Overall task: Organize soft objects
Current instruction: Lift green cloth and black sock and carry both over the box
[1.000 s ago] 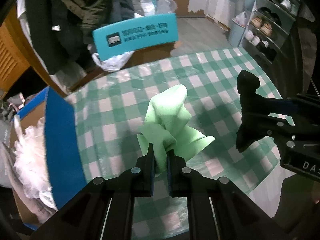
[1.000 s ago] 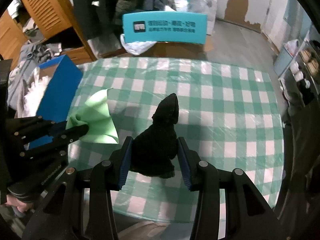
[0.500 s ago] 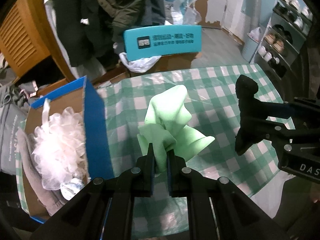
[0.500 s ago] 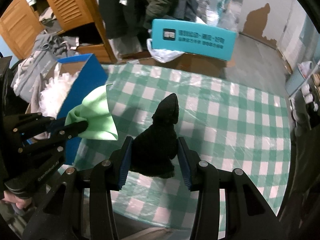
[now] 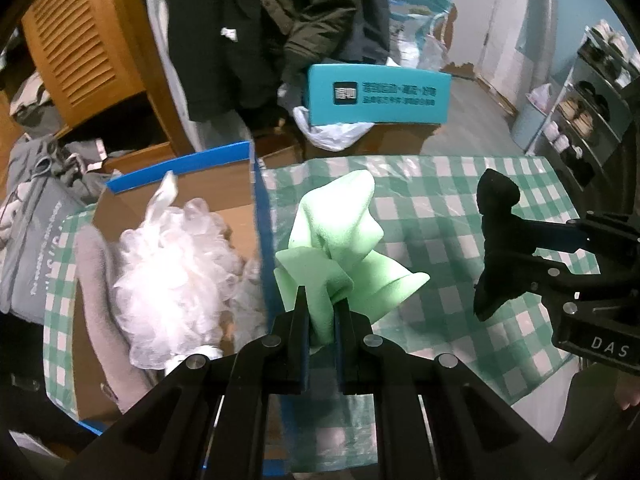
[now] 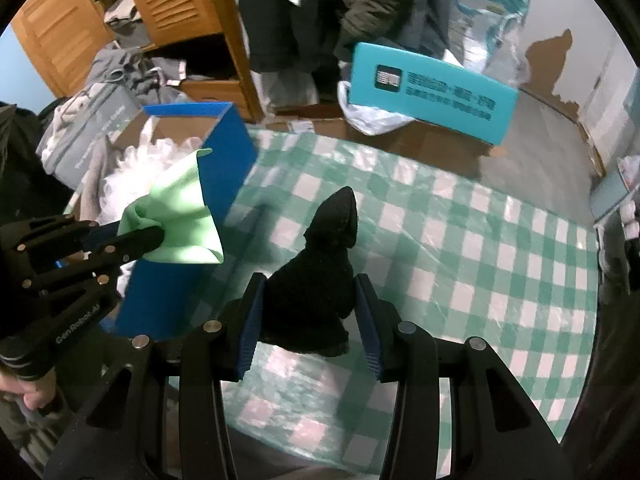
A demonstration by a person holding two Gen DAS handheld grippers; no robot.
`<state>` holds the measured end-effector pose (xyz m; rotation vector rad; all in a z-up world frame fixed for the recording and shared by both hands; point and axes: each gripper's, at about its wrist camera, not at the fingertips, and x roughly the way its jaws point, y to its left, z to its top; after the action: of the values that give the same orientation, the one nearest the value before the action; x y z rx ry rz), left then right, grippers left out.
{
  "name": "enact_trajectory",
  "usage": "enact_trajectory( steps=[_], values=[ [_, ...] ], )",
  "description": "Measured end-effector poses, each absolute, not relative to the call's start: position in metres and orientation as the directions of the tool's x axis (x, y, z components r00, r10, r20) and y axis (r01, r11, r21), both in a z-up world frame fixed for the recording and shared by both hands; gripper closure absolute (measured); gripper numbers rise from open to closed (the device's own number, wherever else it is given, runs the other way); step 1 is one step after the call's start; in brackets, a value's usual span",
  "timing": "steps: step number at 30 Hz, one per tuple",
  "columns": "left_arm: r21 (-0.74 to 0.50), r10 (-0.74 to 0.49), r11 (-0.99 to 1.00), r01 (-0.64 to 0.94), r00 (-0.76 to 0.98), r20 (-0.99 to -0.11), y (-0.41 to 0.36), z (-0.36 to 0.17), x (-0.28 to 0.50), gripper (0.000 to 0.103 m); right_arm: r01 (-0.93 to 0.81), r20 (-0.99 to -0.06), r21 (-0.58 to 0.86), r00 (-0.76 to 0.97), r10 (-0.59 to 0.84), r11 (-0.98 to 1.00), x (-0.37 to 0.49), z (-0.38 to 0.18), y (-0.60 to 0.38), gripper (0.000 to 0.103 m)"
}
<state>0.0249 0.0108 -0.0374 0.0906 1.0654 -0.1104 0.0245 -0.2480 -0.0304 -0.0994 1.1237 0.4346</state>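
Two views: in the left wrist view, the left gripper (image 5: 322, 312) at lower centre clamps a green cloth (image 5: 340, 248) beside the blue box (image 5: 262, 232) at left. In the right wrist view, the right gripper (image 6: 308, 312) at lower centre pinches a black cloth (image 6: 320, 276) above the checked tablecloth (image 6: 480, 260)

The cloth (image 5: 344, 236) was pale green, the sock (image 6: 320, 280) black, the box (image 6: 228, 160) blue, the counter (image 6: 480, 248) green-and-white checked.

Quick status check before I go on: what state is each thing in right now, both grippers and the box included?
left gripper: shut on green cloth
green cloth: bunched, held in the air at the box's wall
right gripper: shut on black cloth
black cloth: crumpled, held above the table
blue box: open, white mesh pouf and grey fabric inside
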Motion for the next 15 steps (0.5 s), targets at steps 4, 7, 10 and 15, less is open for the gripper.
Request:
enact_trajectory(
  steps=[4,7,10,15],
  values=[
    [0.022,-0.032,0.994,0.107,0.484,-0.874,0.026,-0.037,0.024,0.093,-0.413,-0.885,0.143,0.354,0.303,0.900,0.027,-0.028,-0.231,0.060],
    [0.010,-0.035,0.996,0.091,0.481,-0.876,0.039,-0.038,0.022,0.093,-0.434,-0.882,0.147,0.349,0.317,0.889,0.029,-0.026,-0.218,0.060],
    [0.003,-0.030,0.998,0.067,0.486,-0.873,0.054,-0.037,0.018,0.093,-0.455,-0.876,0.154,0.347,0.334,0.877,0.031,-0.023,-0.205,0.060],
    [-0.006,-0.019,1.000,0.028,0.490,-0.871,0.077,-0.036,0.013,0.093,-0.491,-0.870,0.159,0.340,0.357,0.857,0.034,-0.018,-0.178,0.060]
  ],
)
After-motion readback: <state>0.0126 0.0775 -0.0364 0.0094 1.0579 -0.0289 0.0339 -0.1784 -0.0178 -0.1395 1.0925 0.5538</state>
